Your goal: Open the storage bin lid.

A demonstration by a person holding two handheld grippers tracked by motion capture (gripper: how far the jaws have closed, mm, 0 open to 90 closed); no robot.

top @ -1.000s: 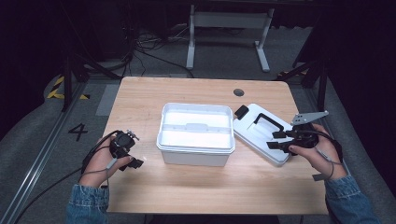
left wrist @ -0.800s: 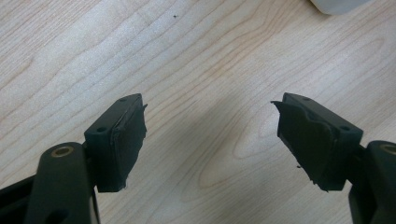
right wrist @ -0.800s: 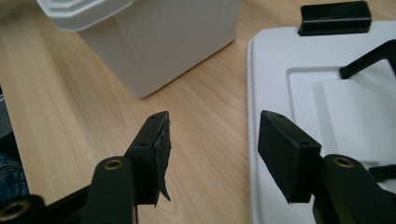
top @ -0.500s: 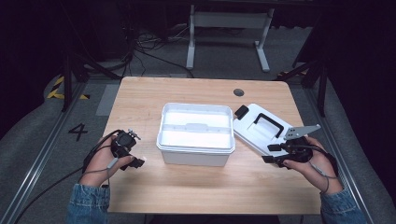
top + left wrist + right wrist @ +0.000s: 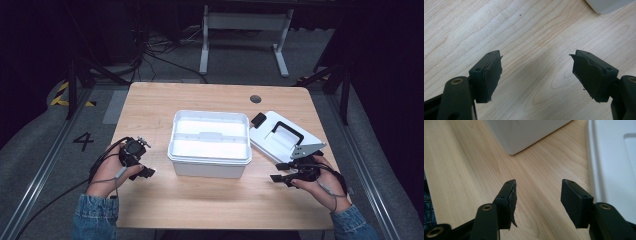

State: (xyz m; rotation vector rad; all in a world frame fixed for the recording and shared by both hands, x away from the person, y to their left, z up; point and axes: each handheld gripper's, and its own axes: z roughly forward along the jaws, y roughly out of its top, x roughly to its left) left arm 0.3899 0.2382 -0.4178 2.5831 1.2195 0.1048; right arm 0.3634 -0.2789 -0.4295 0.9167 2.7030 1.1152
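Right claw (image 5: 280, 171) now lower, off the lid (image 5: 280, 140) just beside, jaws apart, lately narrowing, empty.

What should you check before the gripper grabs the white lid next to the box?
1. Right gripper open: ok. Its jaws have just been closing a little, with nothing between them.
2. Left gripper open and holding nothing: ok.
3. Flat white plastic lid with the black handle lies free on the light wooden table: ok.
4. White rectangular plastic box open on top, ready for a lid: ok.
5. Right gripper lined up on the lid: not ok, it points at bare table beside the lid's edge.
6. Whether the box holds loose things: cannot tell.
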